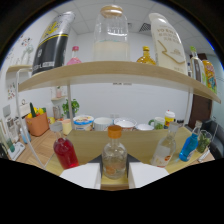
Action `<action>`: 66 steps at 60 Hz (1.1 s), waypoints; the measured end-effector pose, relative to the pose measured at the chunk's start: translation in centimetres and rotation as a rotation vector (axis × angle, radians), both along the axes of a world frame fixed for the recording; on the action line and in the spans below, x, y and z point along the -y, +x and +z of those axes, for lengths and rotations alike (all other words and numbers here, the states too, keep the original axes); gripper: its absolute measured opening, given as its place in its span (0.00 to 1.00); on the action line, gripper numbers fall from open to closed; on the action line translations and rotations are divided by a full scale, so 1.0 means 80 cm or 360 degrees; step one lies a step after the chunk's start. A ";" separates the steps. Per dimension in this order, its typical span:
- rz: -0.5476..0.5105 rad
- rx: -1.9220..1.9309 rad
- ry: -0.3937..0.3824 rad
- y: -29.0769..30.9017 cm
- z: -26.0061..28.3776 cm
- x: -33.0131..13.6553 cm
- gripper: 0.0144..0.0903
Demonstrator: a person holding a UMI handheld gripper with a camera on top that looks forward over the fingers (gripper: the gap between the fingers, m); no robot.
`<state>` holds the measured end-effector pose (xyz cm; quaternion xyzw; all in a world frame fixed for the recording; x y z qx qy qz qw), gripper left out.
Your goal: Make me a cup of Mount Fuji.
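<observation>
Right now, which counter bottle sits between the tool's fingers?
The clear bottle with the orange cap. The red bottle and blue bottle stand off to either side.

The bottle (114,156) between the matt white fingers (82,176) is clear glossy glass with an orange cap. Above it the shelf (115,71) is pale matt wood; left, a red bottle (66,152) shines.

A white wall (150,102) fills the middle of the frame behind a pale wooden tabletop (92,142); a light wooden shelf (115,70) spans the upper half, a white tiled ceiling (137,20) sits at the top, and a dark door (202,110) stands at right
</observation>
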<state>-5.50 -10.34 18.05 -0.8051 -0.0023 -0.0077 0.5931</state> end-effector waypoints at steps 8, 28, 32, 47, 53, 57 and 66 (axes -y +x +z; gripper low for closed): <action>-0.0001 -0.0017 -0.0009 -0.001 0.000 0.003 0.29; 0.0092 0.0007 0.0075 -0.018 0.038 0.068 0.28; 0.0098 -0.0024 0.0055 -0.021 0.029 0.091 0.27; 0.0072 -0.0221 -0.0157 -0.019 -0.062 0.157 0.27; 0.0035 -0.0449 -0.0199 -0.017 -0.078 0.166 0.27; 0.0004 -0.0740 -0.0224 -0.017 -0.082 0.166 0.27; -0.0044 -0.1427 -0.0276 -0.024 -0.078 0.160 0.27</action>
